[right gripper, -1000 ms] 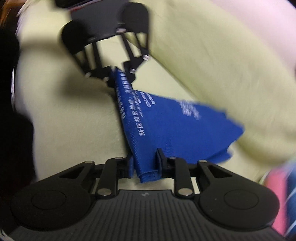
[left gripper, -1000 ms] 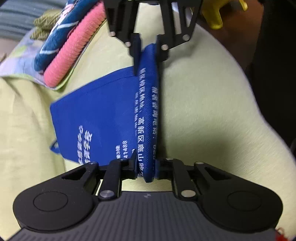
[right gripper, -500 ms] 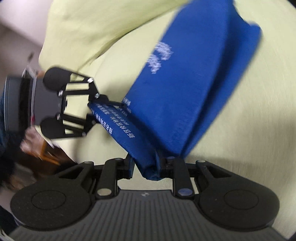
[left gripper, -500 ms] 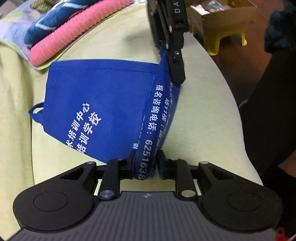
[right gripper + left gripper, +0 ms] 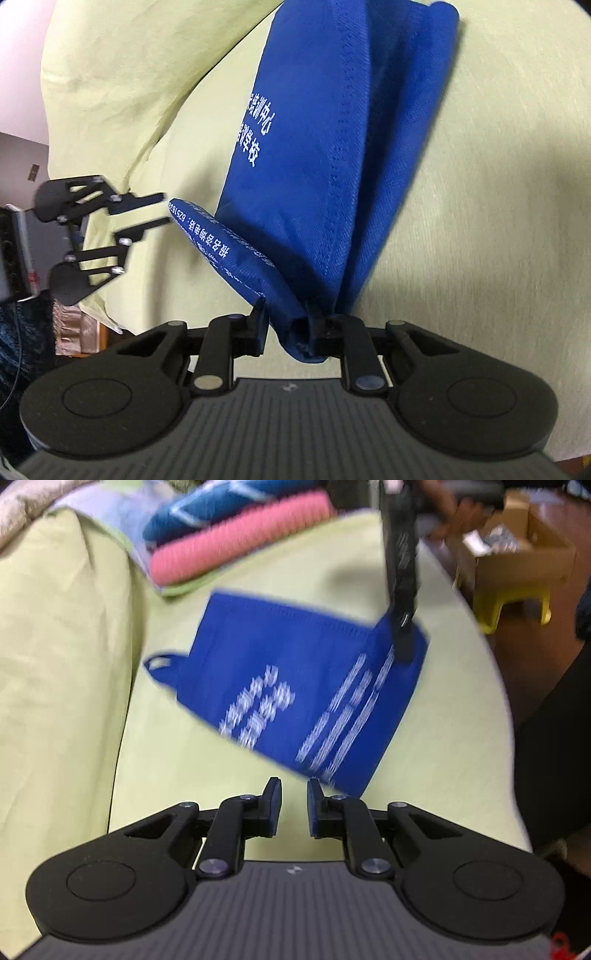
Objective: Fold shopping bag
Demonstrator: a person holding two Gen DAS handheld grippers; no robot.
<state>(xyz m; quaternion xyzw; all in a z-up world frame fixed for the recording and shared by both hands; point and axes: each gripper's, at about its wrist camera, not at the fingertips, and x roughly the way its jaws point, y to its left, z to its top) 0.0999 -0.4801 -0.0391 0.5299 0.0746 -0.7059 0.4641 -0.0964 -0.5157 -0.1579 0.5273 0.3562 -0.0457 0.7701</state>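
A blue shopping bag (image 5: pixel 295 672) with white printed characters lies folded on the light green sheet (image 5: pixel 74 664), one handle loop poking out at its left. My left gripper (image 5: pixel 294 786) is open just short of the bag's near edge, nothing between its fingers. In the right wrist view the bag (image 5: pixel 314 147) stretches away, and my right gripper (image 5: pixel 286 323) is shut on its folded corner. From the left wrist view the right gripper (image 5: pixel 402 642) comes down from above onto the bag's far right corner. The left gripper (image 5: pixel 164 212) shows open beside the bag's loose end.
A pink knitted piece (image 5: pixel 240 542) and blue cloths are stacked at the back. The sheet's edge curves down on the right. Beyond it stand a yellow stool (image 5: pixel 513 605) and a cardboard box (image 5: pixel 524 557). A hand (image 5: pixel 454 509) holds the right gripper.
My left gripper has opened, let go of the bag's edge and drawn back. The bag has come down flat on the sheet. My right gripper still holds its corner.
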